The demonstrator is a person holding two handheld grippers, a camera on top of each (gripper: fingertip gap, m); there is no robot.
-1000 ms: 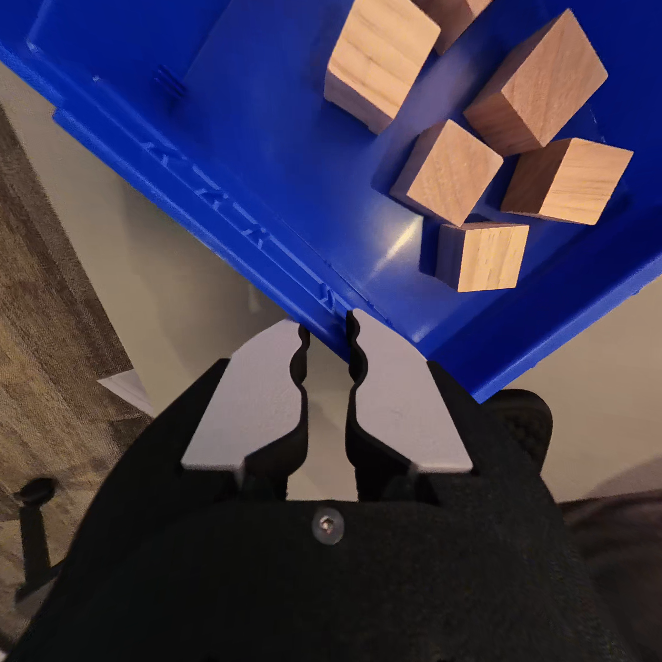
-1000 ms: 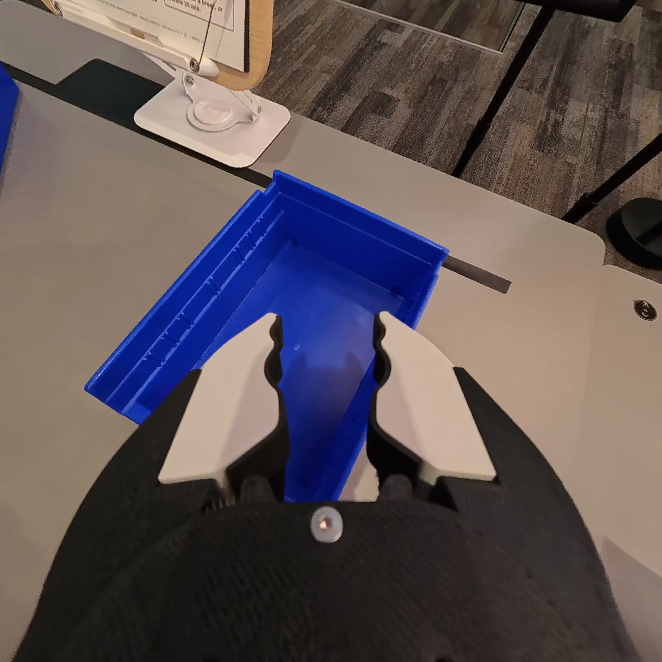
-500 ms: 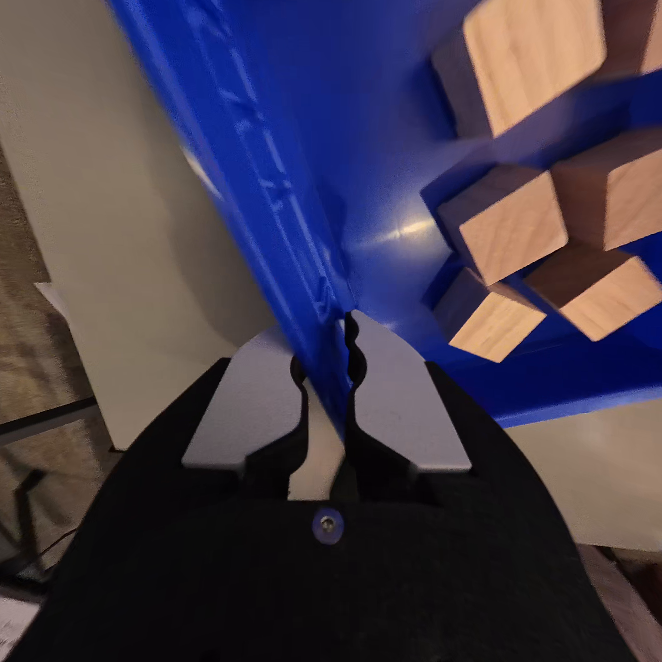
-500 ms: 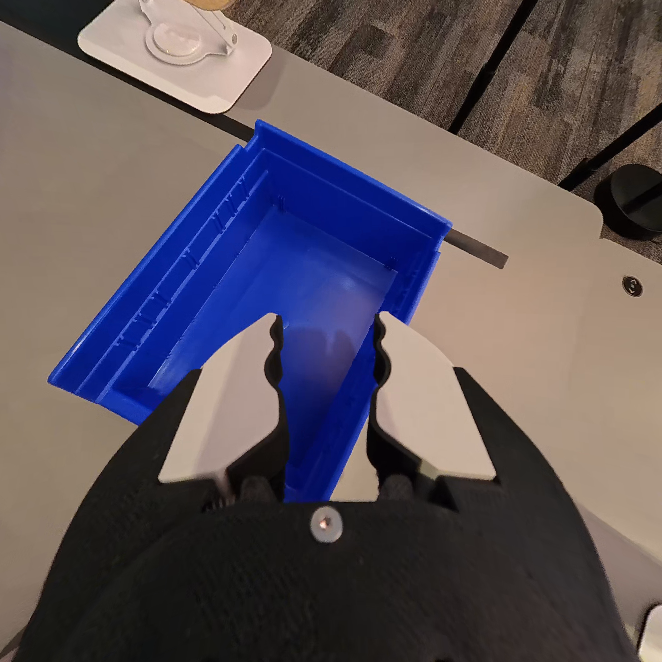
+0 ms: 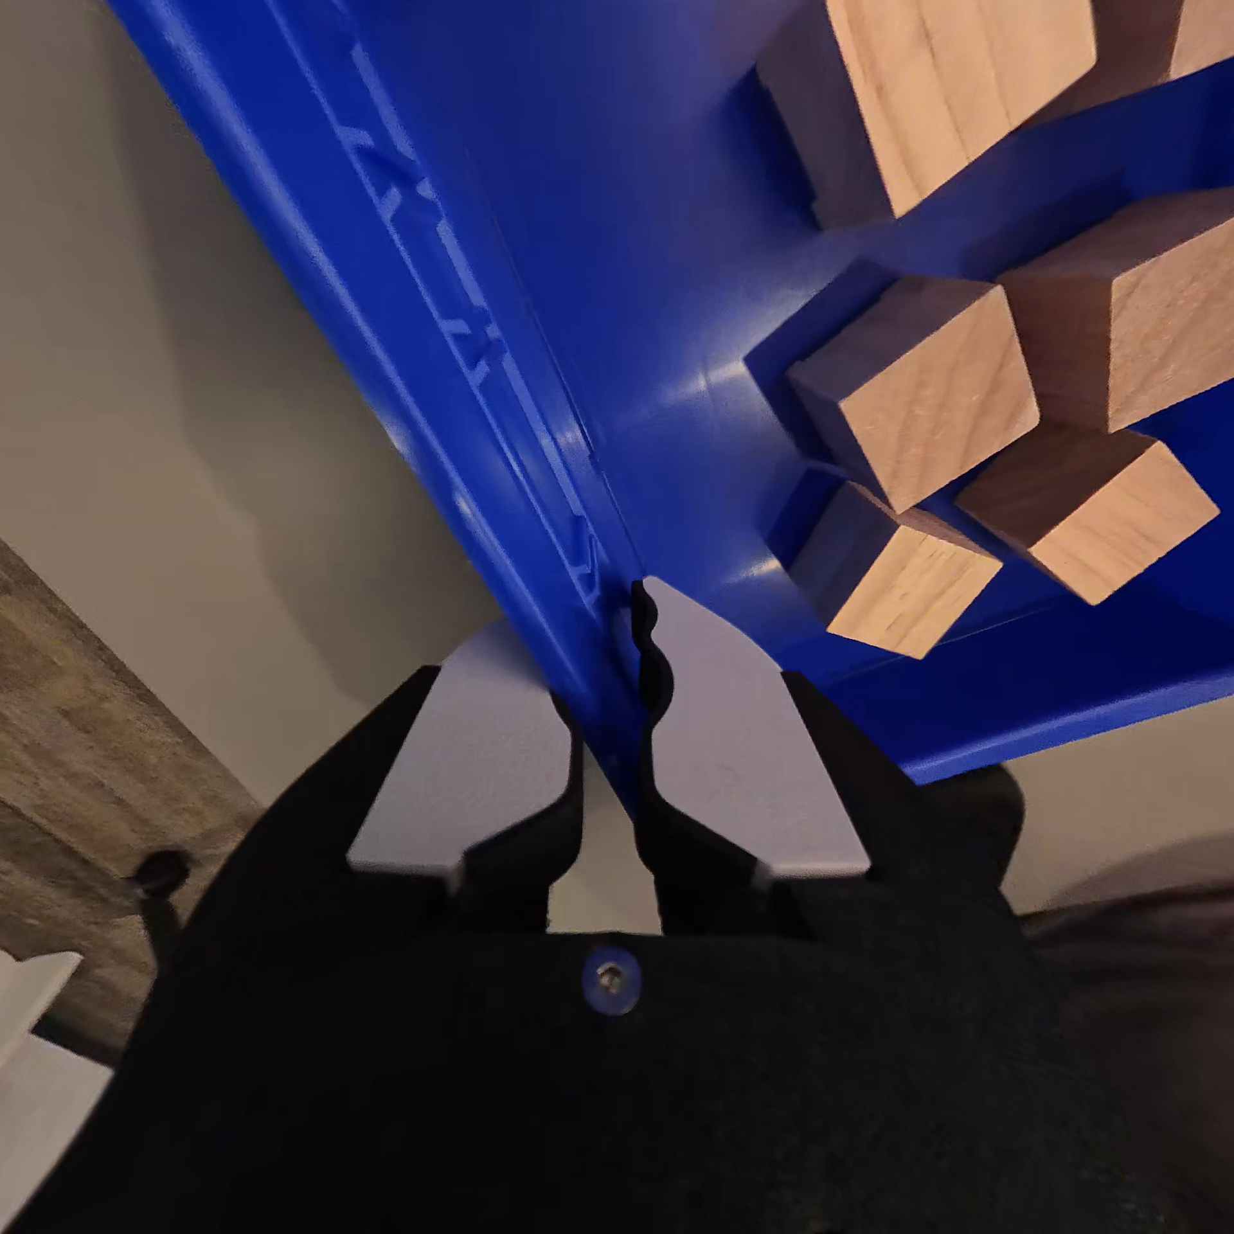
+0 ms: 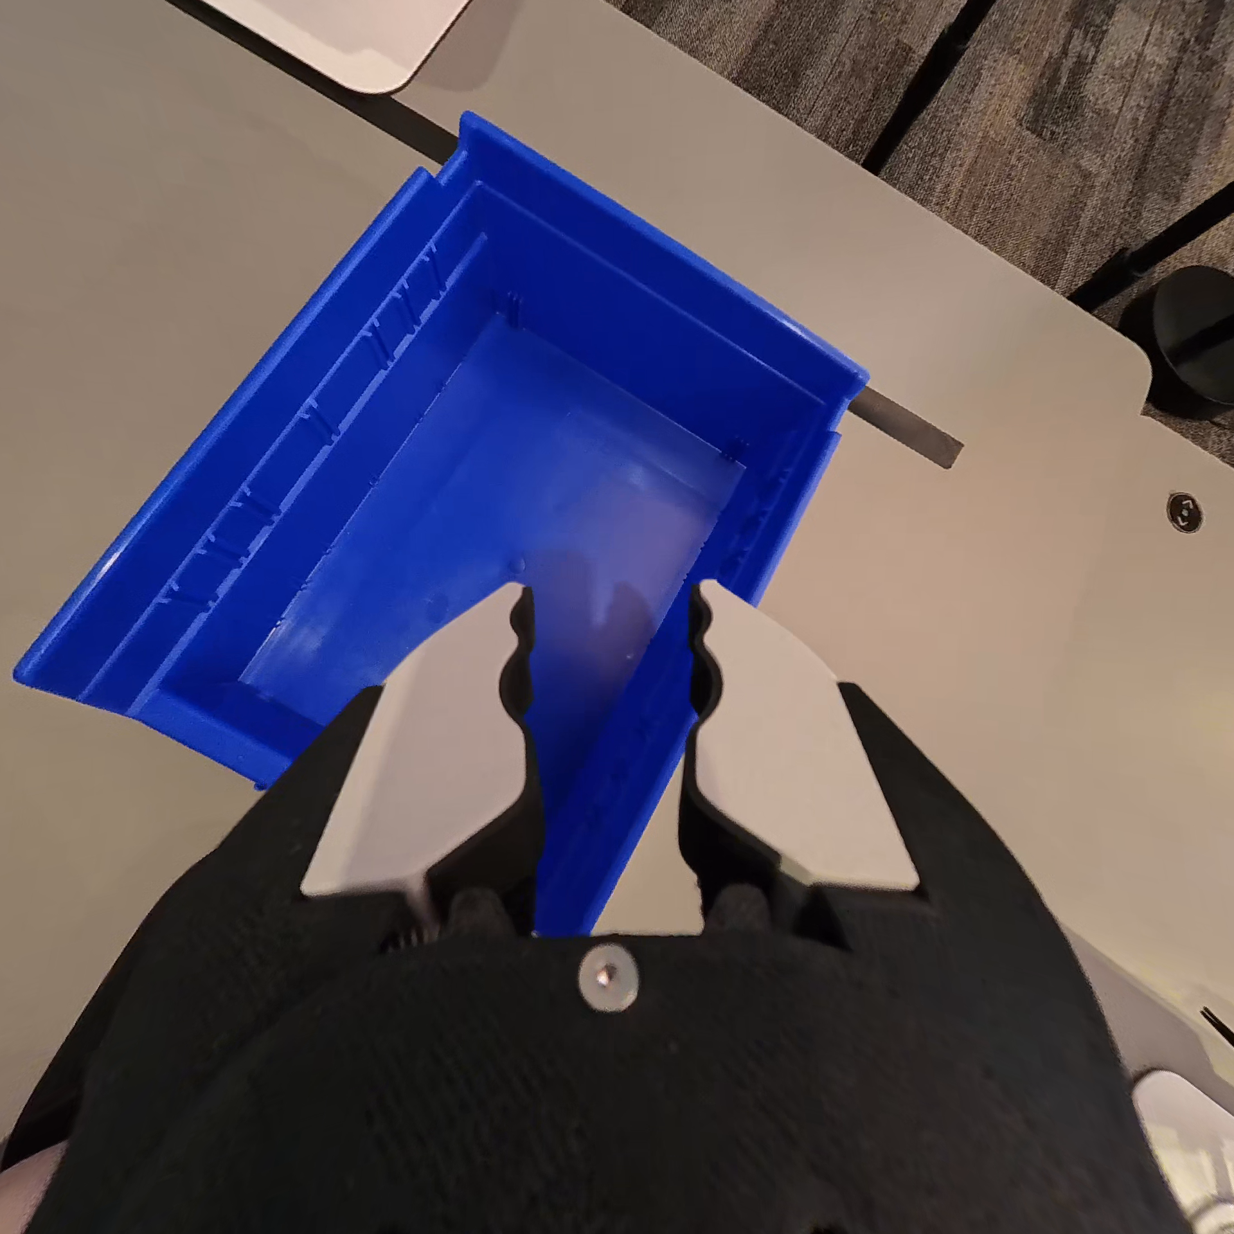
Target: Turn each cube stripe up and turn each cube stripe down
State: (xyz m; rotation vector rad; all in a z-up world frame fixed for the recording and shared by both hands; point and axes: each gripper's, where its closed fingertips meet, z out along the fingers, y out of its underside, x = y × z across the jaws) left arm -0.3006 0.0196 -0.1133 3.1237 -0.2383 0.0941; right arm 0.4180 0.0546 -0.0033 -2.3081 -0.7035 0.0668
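I am clamping my left gripper (image 5: 611,601) on the side wall of a blue bin (image 5: 601,234), one finger inside the wall and one outside, the jaws squeezed nearly together on the plastic. Ahead and to the right of these jaws, five wooden cubes (image 5: 935,400) are sitting in a close cluster on the bin's floor, some touching; they are showing pale grained faces and darker shaded sides, and I am not seeing a stripe on any face turned my way. Raised markings are running along the wall just ahead of my left jaws, too blurred to read. My right gripper (image 6: 611,601) is hanging with its jaws spread apart, holding nothing, over a second blue bin (image 6: 280,481) that has nothing in it; that bin's right wall is passing between my right fingers without clearly touching either. Both bins are resting on a grey table (image 6: 935,601). Beyond the second bin, a white plate-like base (image 6: 347,40) is lying near the table's far edge.
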